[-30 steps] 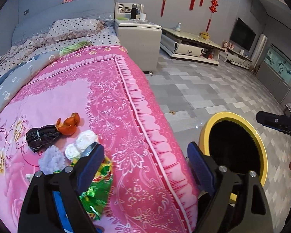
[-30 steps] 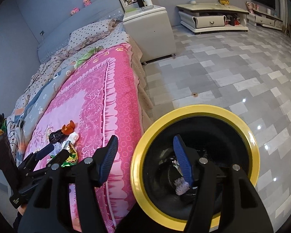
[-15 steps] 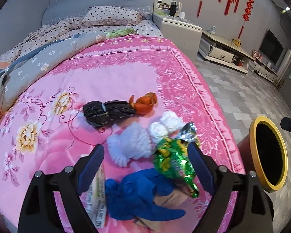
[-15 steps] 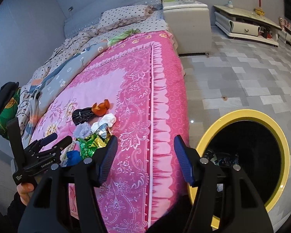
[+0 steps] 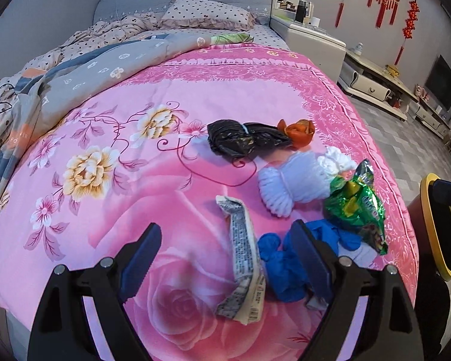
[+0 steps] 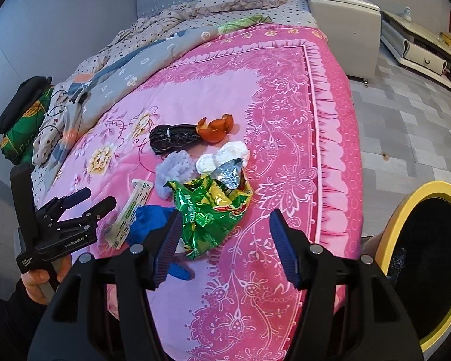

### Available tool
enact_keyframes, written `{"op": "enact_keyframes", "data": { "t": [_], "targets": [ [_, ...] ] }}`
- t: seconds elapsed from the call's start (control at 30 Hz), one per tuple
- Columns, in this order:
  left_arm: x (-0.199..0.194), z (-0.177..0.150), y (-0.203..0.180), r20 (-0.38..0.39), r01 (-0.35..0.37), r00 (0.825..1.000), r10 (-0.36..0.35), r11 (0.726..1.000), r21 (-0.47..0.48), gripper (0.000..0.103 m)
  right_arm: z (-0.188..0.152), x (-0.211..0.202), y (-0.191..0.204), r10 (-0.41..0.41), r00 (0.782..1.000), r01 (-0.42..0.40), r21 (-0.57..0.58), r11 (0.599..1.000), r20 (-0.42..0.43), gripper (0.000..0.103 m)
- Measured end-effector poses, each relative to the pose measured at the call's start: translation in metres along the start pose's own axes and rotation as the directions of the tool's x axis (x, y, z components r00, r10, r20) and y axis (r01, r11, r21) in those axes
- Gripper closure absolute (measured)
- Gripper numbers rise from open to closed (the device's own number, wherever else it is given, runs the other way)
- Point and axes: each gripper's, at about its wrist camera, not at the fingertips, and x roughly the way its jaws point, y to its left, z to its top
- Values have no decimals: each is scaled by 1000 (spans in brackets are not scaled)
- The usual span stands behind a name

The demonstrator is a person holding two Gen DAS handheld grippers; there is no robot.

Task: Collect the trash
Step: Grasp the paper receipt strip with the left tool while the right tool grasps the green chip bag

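Both grippers wide, empty: left gripper point(image 5: 227, 251) over paper wrapper point(image 5: 244, 263); right gripper point(image 6: 225, 240) beside green wrapper point(image 6: 209, 210).

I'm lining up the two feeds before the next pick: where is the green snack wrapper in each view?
Left wrist: green snack wrapper at right, beyond the blue glove.
Right wrist: centre, just past the open right tool.
Shared landmark: the yellow-rimmed bin, right edge in both.

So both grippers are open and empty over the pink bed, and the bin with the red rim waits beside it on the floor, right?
Nearly. The bin's rim is yellow, not red, as the right wrist view shows plainly. The rest holds: the left gripper and the right gripper are both open and empty above the pink bedspread, and the bin stands on the floor beside the bed.
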Motion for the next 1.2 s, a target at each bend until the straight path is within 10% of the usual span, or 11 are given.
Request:
{"op": "enact_keyframes", "data": {
  "t": [0.57, 1.2],
  "targets": [
    [36, -7, 16, -54, 37, 998, -40, 997, -71, 21, 6, 47, 45, -23, 997, 15, -88, 996, -80, 46],
    [62, -10, 18, -92, 100, 990, -108, 991, -93, 68, 5, 99, 53, -58, 986, 34, -152, 988, -155, 56]
  ]
}}
